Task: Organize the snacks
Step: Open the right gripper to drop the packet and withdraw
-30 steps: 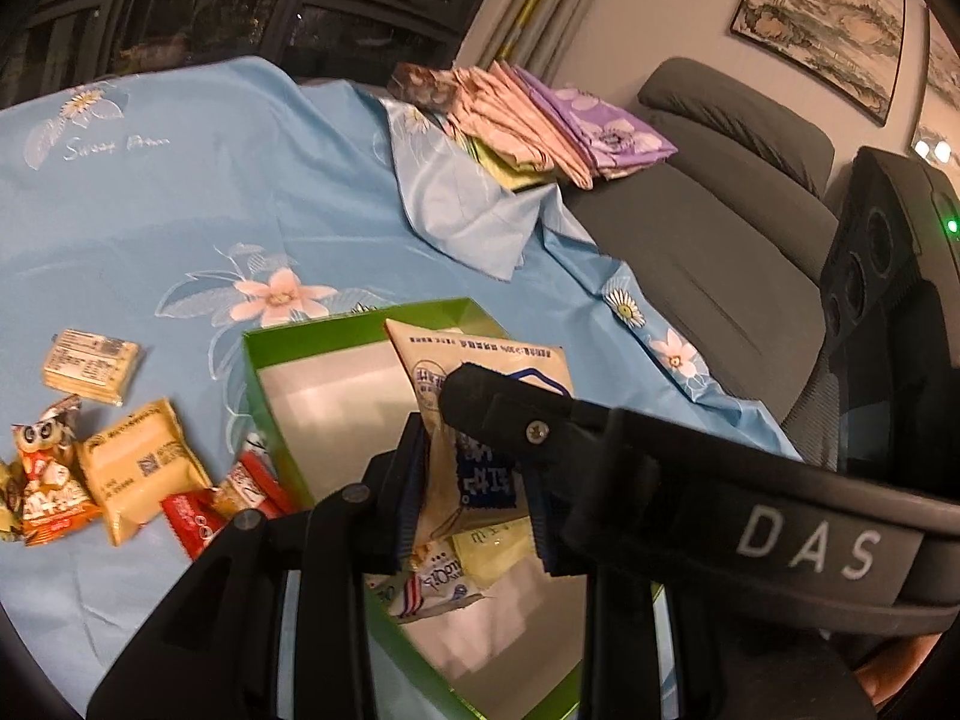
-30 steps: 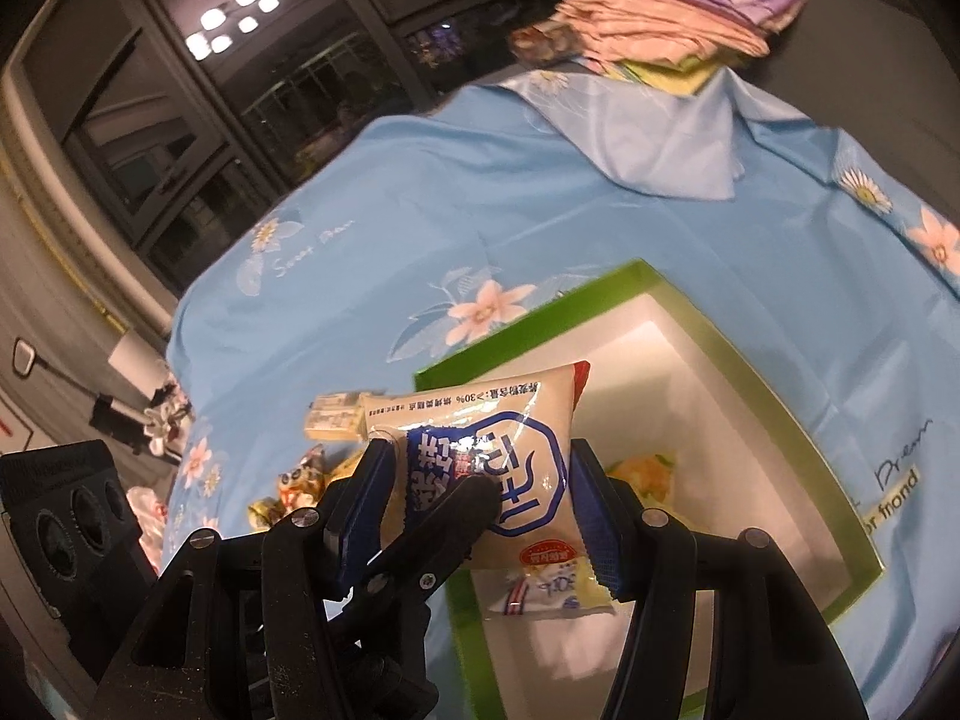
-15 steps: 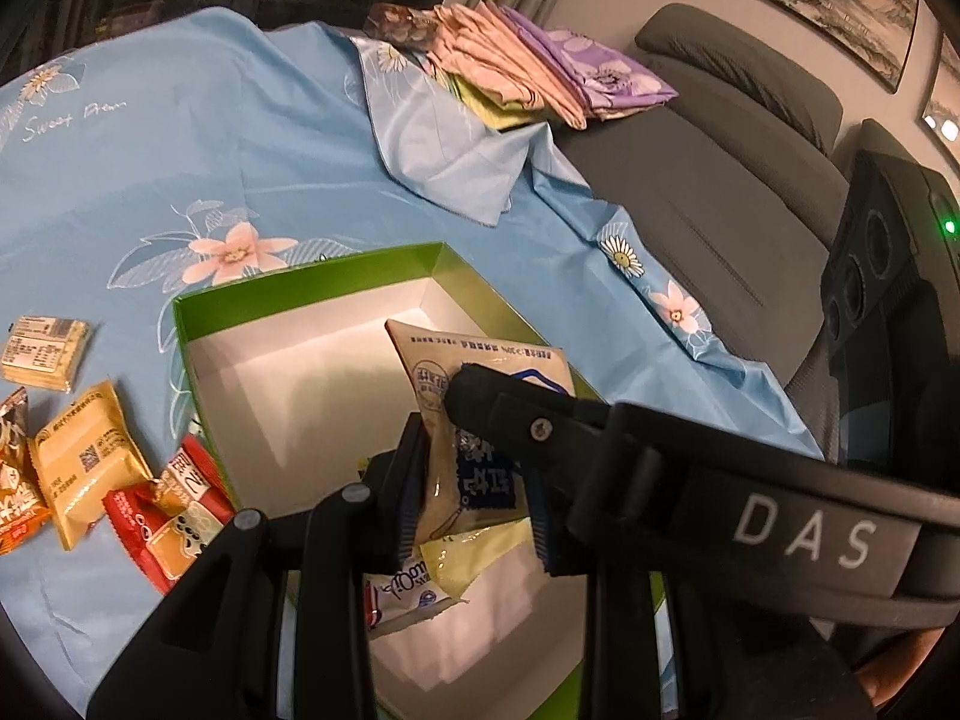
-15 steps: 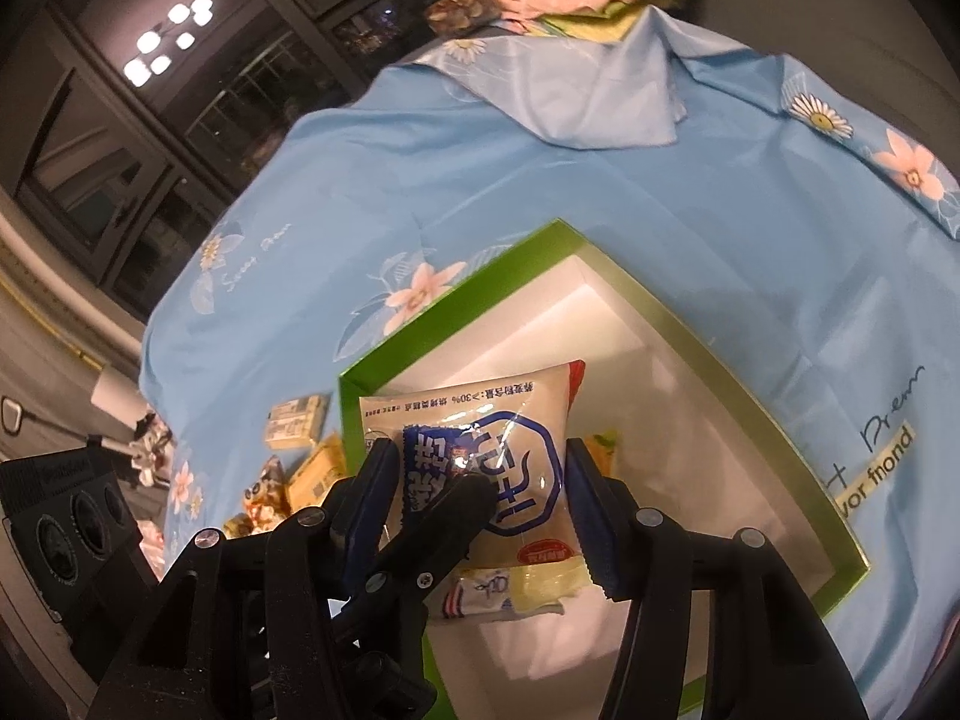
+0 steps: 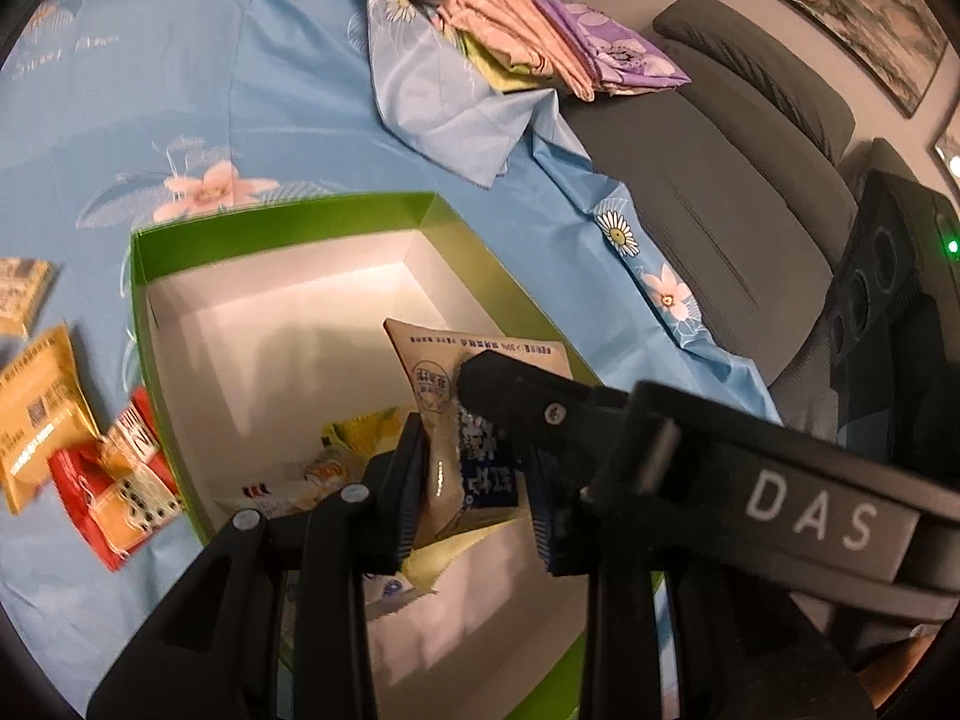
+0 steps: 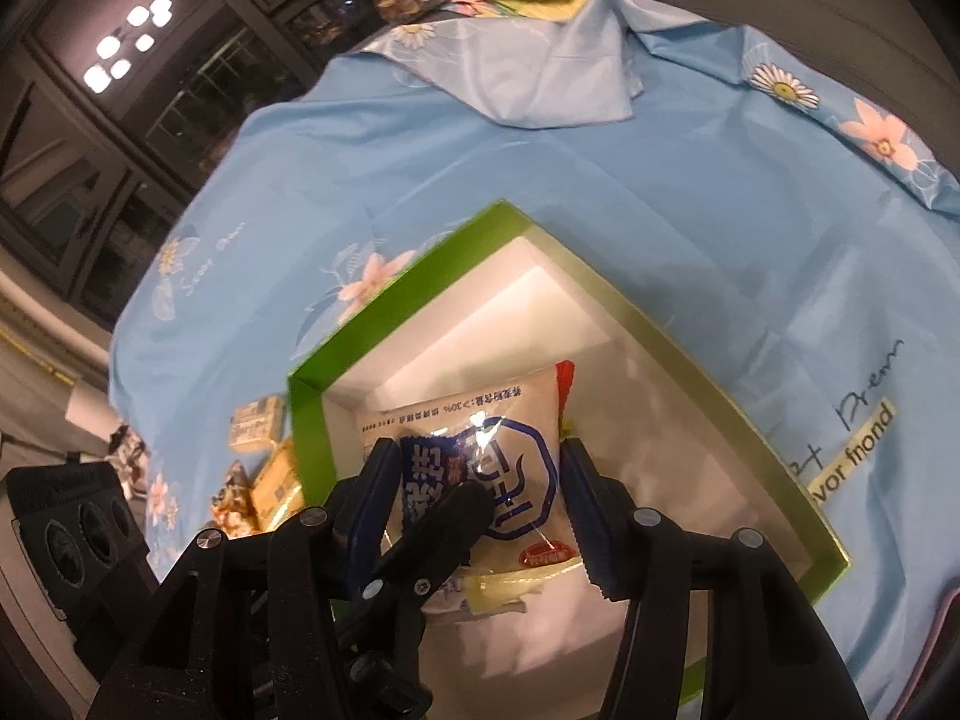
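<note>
box (image 5: 282, 216): green, open, sitting on blue cloth (image 5: 240, 90)
packet (image 5: 432, 354): hanging low inside the box; light, puffy, slick film, so best pinched across the flat faces
left gripper (image 5: 474, 492): clamped on packet
right gripper (image 6: 480, 480): flanking packet, can't tell if squeezing tbh

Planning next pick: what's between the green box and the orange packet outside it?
Red snack packets, flat on the blue cloth, close beside the green box wall and the orange packet. Seen in the left wrist view.
</note>
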Tool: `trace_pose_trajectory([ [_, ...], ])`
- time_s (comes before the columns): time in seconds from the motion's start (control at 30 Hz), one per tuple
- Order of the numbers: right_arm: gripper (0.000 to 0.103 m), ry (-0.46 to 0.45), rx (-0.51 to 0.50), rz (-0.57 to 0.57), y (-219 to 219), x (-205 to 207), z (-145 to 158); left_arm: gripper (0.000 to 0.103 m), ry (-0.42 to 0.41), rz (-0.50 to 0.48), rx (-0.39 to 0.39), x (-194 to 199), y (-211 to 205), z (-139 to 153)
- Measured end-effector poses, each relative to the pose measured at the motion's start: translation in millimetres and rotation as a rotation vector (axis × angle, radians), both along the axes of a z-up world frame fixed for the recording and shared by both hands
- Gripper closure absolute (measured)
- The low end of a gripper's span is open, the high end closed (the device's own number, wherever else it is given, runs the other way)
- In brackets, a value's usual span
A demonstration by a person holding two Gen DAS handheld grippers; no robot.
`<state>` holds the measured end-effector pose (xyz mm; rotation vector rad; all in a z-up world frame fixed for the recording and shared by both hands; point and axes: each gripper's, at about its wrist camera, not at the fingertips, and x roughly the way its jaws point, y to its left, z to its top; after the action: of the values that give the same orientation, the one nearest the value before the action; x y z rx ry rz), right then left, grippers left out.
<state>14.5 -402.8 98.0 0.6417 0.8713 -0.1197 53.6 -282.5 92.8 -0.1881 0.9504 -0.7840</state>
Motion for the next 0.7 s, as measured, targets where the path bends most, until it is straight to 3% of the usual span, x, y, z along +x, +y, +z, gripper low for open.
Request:
trace_pose_trajectory([
  [0.07, 0.046, 0.011, -0.003, -0.008, -2.0, 0.1, -1.5, 0.067, 0.003, 0.001, 0.006, -1.1, -0.8, -0.7],
  [0.13, 0.045, 0.009, -0.006, -0.017, -3.6, -0.4, -0.2, 0.053, 0.004, 0.006, 0.006, -2.0, 1.2, 0.1],
  [0.37, 0.039, -0.040, -0.063, -0.013, 2.4, -5.5, 15.6, 0.033, -0.029, 0.059, -0.048, -11.1, 36.4, 17.1],
  [0.43, 0.038, -0.062, -0.074, 0.001, 6.8, -7.2, 21.4, 0.025, -0.040, 0.107, -0.046, -15.7, 59.2, 23.2],
  [0.57, 0.032, -0.088, -0.098, 0.037, 21.6, -8.1, 30.9, 0.022, -0.036, 0.215, -0.010, -17.8, 104.0, 27.3],
  [0.7, 0.029, -0.119, -0.099, 0.128, 48.0, -5.7, 39.7, 0.018, 0.006, 0.379, 0.075, -20.9, 162.9, 27.0],
])
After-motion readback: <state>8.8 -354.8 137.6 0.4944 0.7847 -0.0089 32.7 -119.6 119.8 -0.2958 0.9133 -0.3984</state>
